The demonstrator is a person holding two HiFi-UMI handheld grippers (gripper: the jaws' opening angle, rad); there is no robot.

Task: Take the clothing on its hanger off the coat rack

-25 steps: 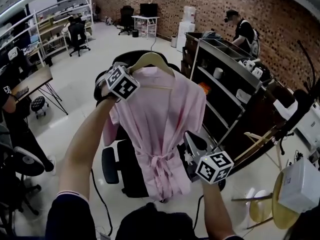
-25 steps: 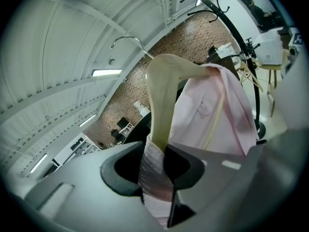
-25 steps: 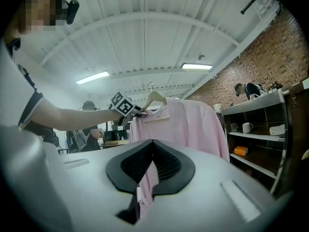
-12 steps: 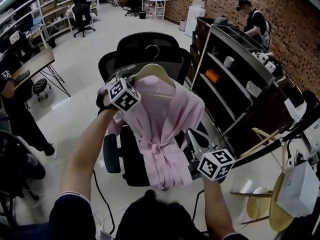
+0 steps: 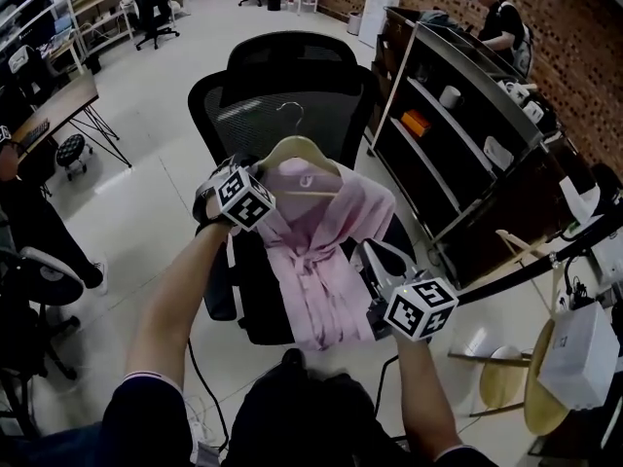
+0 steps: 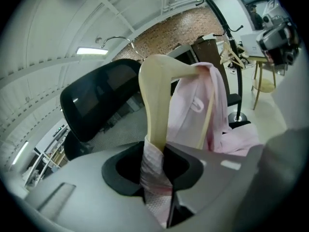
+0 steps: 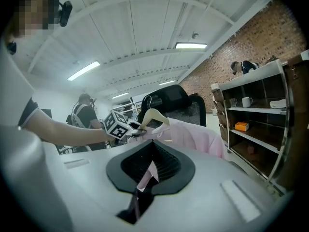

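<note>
With left gripper (image 6: pixel 155 153), jaws just tightened, pinching hanger (image 5: pixel 302 149) and pink robe (image 5: pixel 321 261) at the shoulder and right gripper (image 7: pixel 144 180) nipping its lower cloth, ease both down evenly over the office chair (image 5: pixel 292 66).

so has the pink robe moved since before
Yes, the pink robe has dropped against the black chair, whose backrest now shows above the hanger.

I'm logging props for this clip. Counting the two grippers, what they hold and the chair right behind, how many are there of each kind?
Pink garment: 1
Wooden hanger: 1
Black office chair: 1
Grippers: 2, the left gripper (jaws just closed further on the hanger's cloth-covered end) and the right gripper (pinching the garment)
Total: 5
</note>
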